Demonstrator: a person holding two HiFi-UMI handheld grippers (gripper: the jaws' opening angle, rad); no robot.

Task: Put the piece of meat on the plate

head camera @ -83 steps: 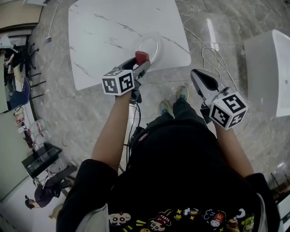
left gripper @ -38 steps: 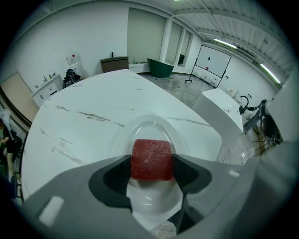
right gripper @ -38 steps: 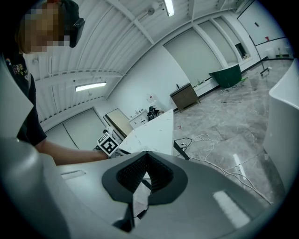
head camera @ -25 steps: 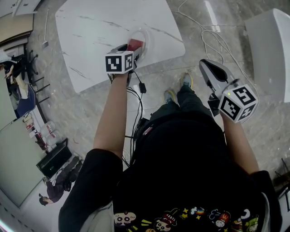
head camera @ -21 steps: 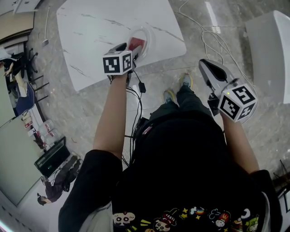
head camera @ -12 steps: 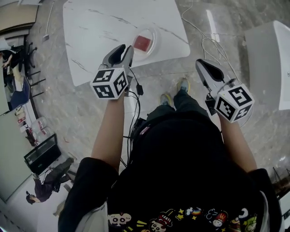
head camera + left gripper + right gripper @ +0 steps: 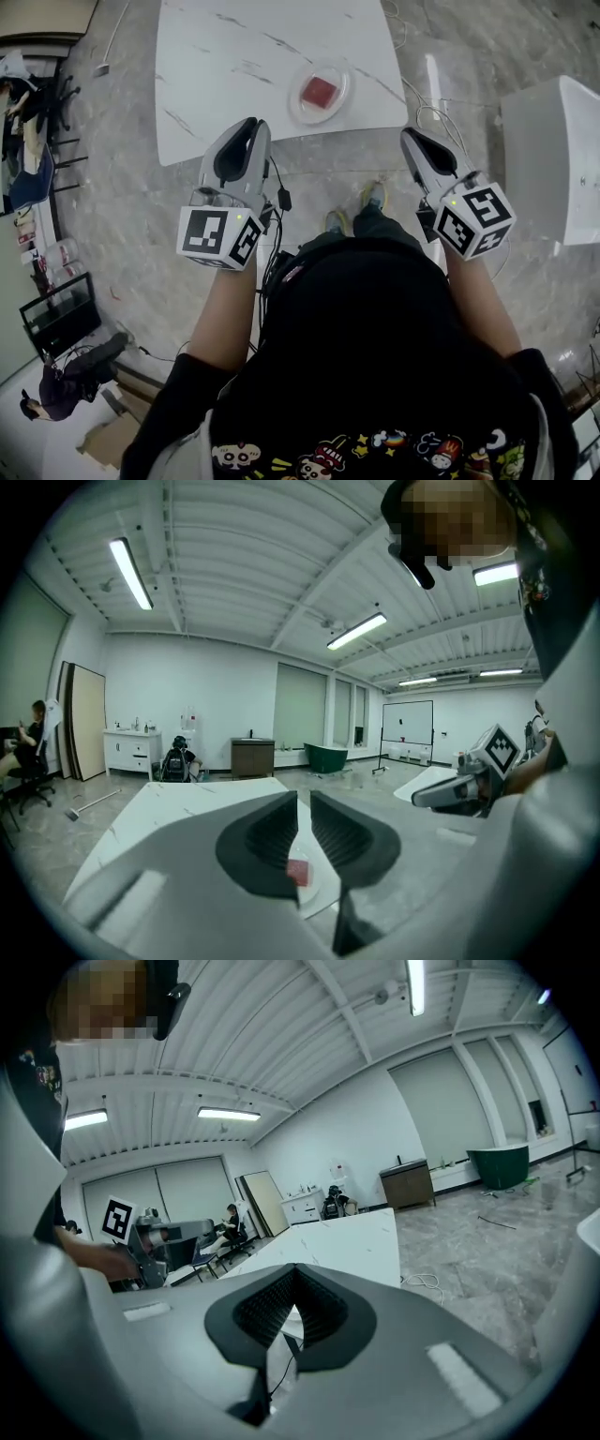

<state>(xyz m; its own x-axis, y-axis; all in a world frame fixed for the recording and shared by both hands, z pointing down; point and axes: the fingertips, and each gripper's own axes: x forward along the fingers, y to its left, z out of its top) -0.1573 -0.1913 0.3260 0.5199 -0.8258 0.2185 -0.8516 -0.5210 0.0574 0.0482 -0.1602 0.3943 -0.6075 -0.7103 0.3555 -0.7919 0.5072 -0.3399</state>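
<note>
A: Start close in. How are the grippers?

B: The left gripper (image 7: 251, 131) is held off the floor, short of the tabletop (image 7: 234, 66). Its jaws have just been closing and now stand drawn almost together, with nothing between them. In its own view (image 7: 303, 797) only a thin slot is left.

A: And the other?

B: The right gripper (image 7: 408, 134) is also held short of the tabletop's near edge. Its tips meet and it is empty, which its own view (image 7: 293, 1269) confirms.

A: Where is the meat?

B: Farther out. The meat (image 7: 319, 91) lies flat in the middle of the plate (image 7: 347, 80), near the tabletop's near right corner. Through the left gripper's slot it shows as a small red patch (image 7: 298, 871), well apart from the jaws.

A: Which way from each gripper?

B: Ahead and to the right of the left one, ahead and to the left of the right. The left looks somewhat nearer. The piece is roughly square, so I see no long axis to line up on.

A: So is the job done?

B: I'd judge so: it is on the plate, and neither gripper touches it.
</note>
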